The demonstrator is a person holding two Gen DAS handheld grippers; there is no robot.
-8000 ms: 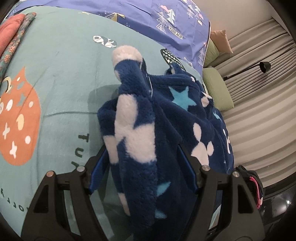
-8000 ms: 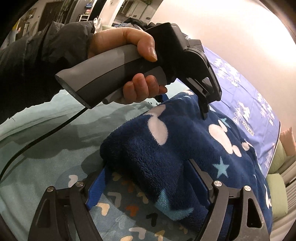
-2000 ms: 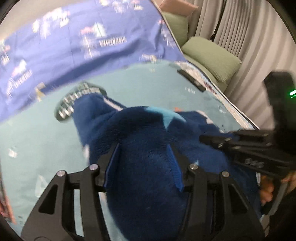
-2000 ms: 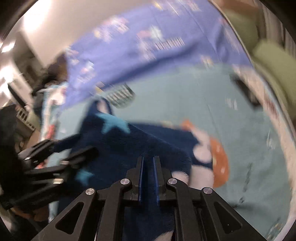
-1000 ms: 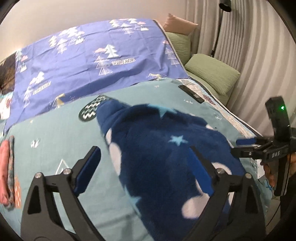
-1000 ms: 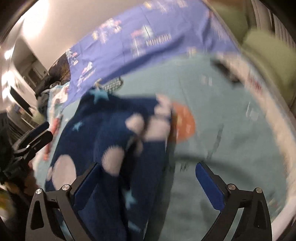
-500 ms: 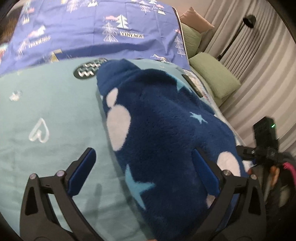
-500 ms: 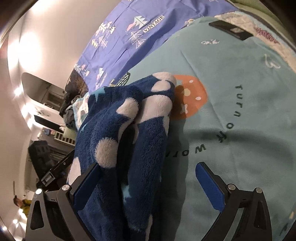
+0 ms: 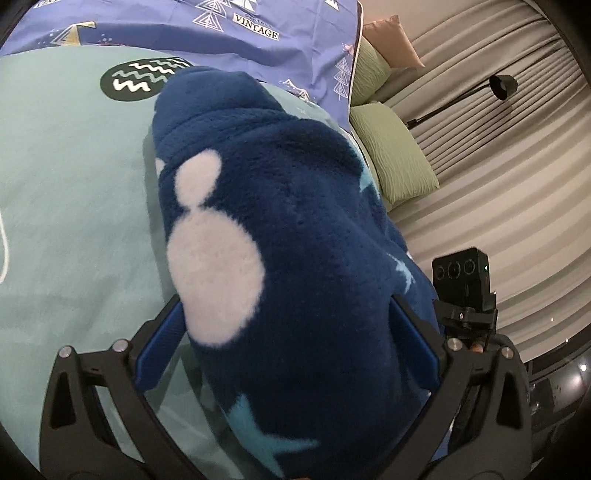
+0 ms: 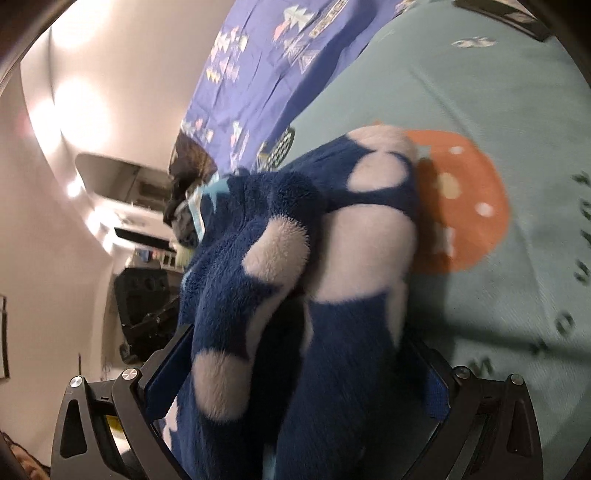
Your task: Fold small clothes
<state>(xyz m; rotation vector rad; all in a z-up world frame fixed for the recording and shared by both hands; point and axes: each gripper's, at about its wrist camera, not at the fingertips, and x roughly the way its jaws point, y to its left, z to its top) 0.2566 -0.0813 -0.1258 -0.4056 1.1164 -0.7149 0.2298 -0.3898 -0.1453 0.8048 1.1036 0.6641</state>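
Lying on teal bedspread point(image 9: 74, 206), navy fleece garment point(image 9: 295, 236) between wide-open left gripper point(image 9: 286, 339) and right gripper point(image 10: 295, 369), pad contact indeterminable.

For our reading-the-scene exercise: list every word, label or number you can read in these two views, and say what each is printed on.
"VINTAGE": on the purple-blue sheet, beside tree drawings.
Small line above "VINTAGE": too small to read.
Dark letters on the teal bedspread, right wrist view: blurred and cut off, no whole word readable.
The navy fleece garment bears only dots and stars.

Left claw point(image 9: 288, 347) and right claw point(image 10: 295, 373) both gape wide, angled downward.
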